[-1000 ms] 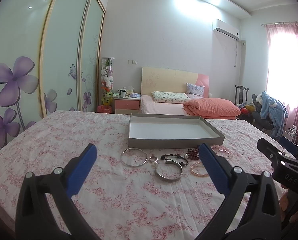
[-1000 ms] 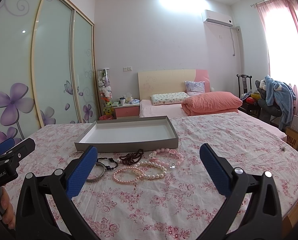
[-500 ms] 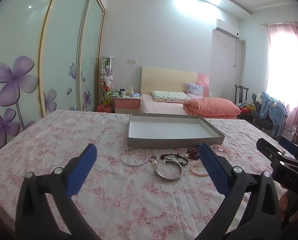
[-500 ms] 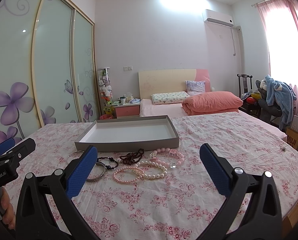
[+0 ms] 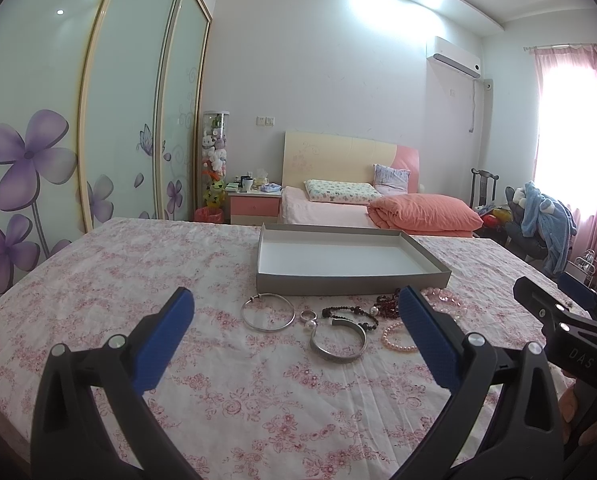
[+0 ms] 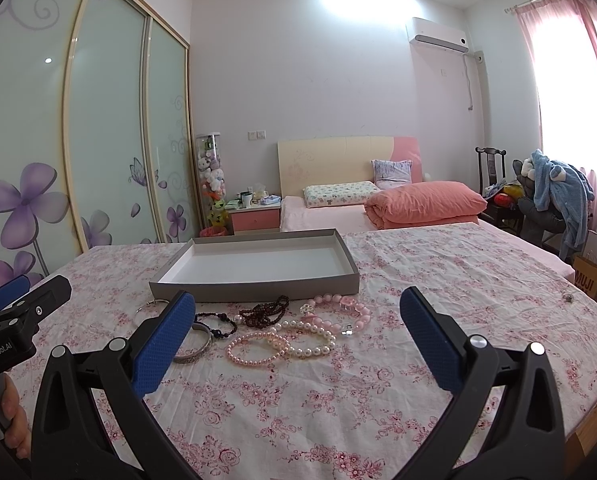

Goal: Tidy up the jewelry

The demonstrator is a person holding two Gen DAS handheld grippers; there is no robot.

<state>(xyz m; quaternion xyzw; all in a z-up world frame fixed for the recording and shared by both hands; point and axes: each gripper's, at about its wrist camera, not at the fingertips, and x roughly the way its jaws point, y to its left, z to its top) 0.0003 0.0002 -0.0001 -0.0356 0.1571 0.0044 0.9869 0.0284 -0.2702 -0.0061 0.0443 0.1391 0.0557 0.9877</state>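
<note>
A shallow grey tray [image 5: 350,279] [image 6: 254,292] with a white inside stands empty on the floral cloth. In front of it lie a thin silver bangle [image 5: 267,313], a small ring [image 5: 309,315], a wide silver cuff [image 5: 337,339], a dark bead bracelet [image 6: 264,312], a pink pearl bracelet [image 6: 254,348], a white pearl bracelet [image 6: 308,338] and a pink bead necklace [image 6: 338,308]. My left gripper [image 5: 294,340] is open and empty, short of the bangle and cuff. My right gripper [image 6: 298,340] is open and empty, short of the pearl bracelets.
The table [image 6: 438,280] carries a pink floral cloth and its right edge shows in the right wrist view. Behind are a bed with an orange quilt [image 6: 422,204], a bedside cabinet [image 6: 254,216], sliding wardrobe doors [image 5: 38,140] and a chair with clothes [image 6: 554,200].
</note>
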